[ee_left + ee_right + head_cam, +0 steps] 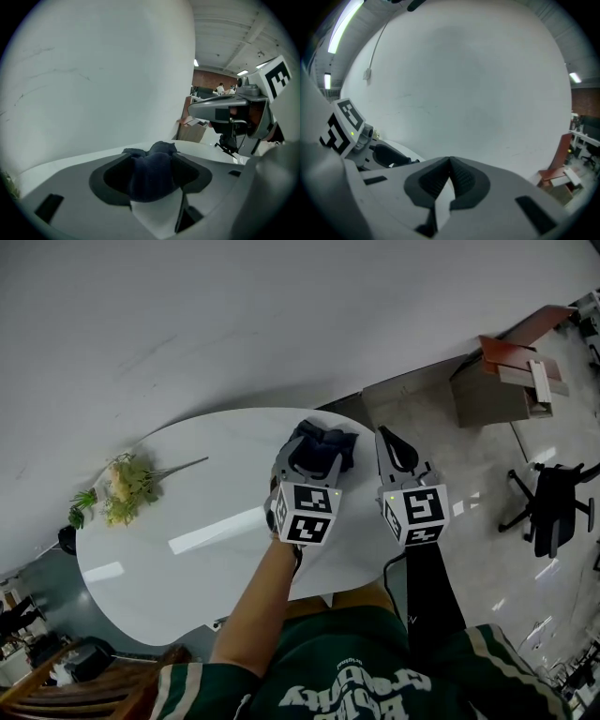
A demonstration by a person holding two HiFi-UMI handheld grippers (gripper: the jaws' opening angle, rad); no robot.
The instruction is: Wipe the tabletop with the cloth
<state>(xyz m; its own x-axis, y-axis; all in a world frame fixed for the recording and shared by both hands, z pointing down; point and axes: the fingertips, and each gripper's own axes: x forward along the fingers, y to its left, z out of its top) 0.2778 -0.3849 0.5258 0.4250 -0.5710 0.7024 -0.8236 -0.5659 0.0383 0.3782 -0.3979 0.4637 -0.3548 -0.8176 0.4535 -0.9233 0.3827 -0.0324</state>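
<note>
A dark blue cloth [322,446] is bunched at the far right part of the round white tabletop [187,531]. My left gripper [317,461] is shut on the cloth [152,176], which fills the gap between its dark pads and bulges past the tips. My right gripper [392,450] hangs just right of it, past the table's right edge, shut with its pads [459,176] touching at the tips and nothing between them. In the right gripper view the left gripper [389,159] shows at the left, close by.
A bunch of pale flowers [125,488] lies at the table's left side. A wooden cabinet [502,381] and a black office chair [553,507] stand on the floor to the right. A white wall [234,315] runs behind the table.
</note>
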